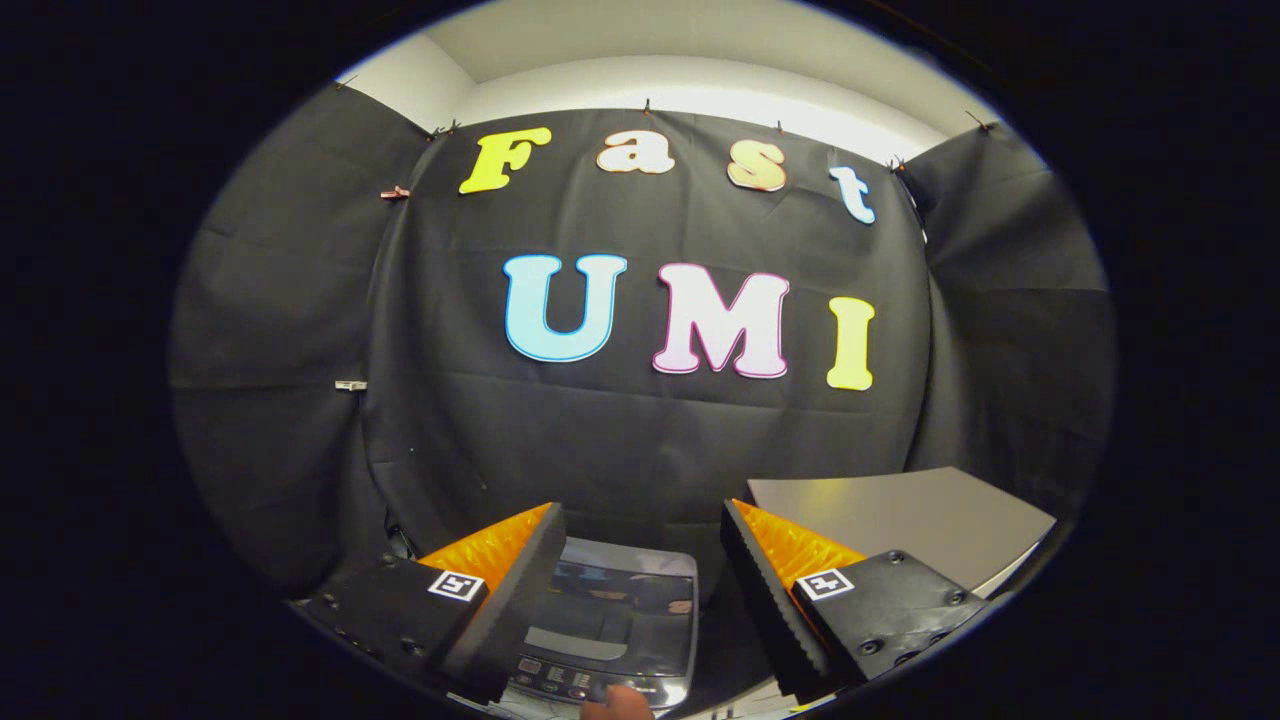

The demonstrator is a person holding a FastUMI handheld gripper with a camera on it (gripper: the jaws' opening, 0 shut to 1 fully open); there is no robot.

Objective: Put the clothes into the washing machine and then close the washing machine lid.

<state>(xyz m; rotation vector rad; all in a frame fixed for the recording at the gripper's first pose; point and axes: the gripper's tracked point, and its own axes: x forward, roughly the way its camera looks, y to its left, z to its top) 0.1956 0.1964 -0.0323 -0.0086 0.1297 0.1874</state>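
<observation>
Black cloth wall takes up most of the scene, pinned along the top with small clips, pale ceiling above it. It wraps round left and right, so the booth is closed off on three sides.

Grey tabletop sits to the right, just beyond the right finger, bare on the part visible. Probably where clothes get staged, but no clothes can be made out from here.

Washing machine is low and near, seen between the two fingers. Small top-loader, light body, dark glossy lid lying flat, so it looks closed; reflections on it make that hard to confirm. Control panel with a row of buttons runs along its near edge.

Hand-held gripper: released, fingers spread wide, nothing between them, touching nothing. It's held high and roughly level, looking at the wall more than down at the machine, which reads as a start pose or a wait, not a reach.

A fingertip pokes in at the very near edge, right by the control panel. Can't tell if it touches the buttons.

Judgement: task looks near its start. Lid likely needs opening, clothes need locating, before any loading.
</observation>
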